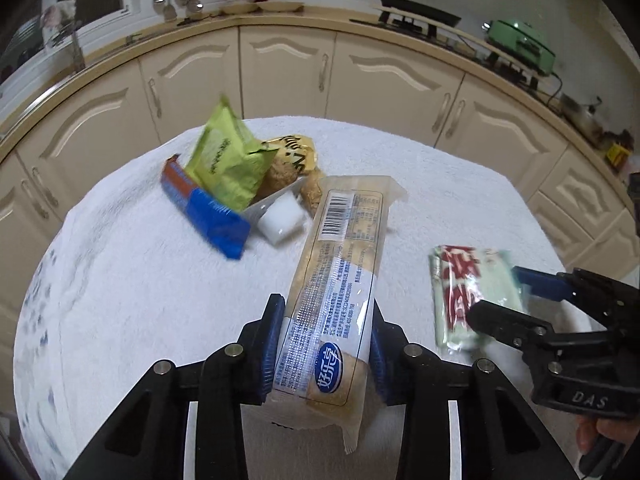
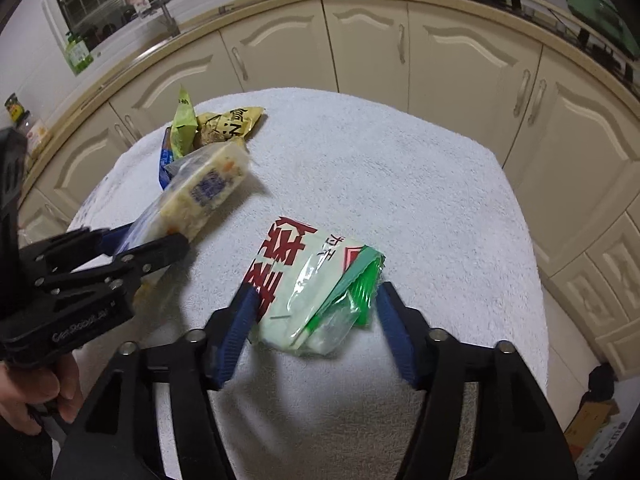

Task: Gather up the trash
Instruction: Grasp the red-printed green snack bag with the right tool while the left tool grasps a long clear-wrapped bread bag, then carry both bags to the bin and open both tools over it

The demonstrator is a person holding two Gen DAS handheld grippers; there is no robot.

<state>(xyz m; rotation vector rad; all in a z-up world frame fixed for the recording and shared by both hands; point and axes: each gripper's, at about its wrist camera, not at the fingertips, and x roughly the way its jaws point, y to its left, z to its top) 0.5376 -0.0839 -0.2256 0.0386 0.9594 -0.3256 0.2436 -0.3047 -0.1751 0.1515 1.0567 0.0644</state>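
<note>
A long clear cracker packet [image 1: 340,264] with a barcode and a blue oval logo lies lengthwise between my left gripper's [image 1: 326,344] blue pads, which press on both of its sides near its close end. The right wrist view shows the same packet [image 2: 204,196] sticking out past the left gripper [image 2: 152,240]. A pale green and white packet [image 2: 304,288] with red characters lies flat on the towel. My right gripper [image 2: 316,316] straddles its near end, jaws wide; the left pad touches its edge, and the right pad stands just beside its green corner. The left wrist view shows this packet [image 1: 468,284] and the right gripper [image 1: 500,296].
At the far left of the white towel-covered table [image 1: 140,300] sits a pile: a green packet [image 1: 228,160], a blue packet [image 1: 208,208], a yellow packet [image 1: 296,152] and a white block [image 1: 280,220]. Cream kitchen cabinets [image 1: 288,68] curve behind. A person's hand [image 2: 36,392] grips the left tool.
</note>
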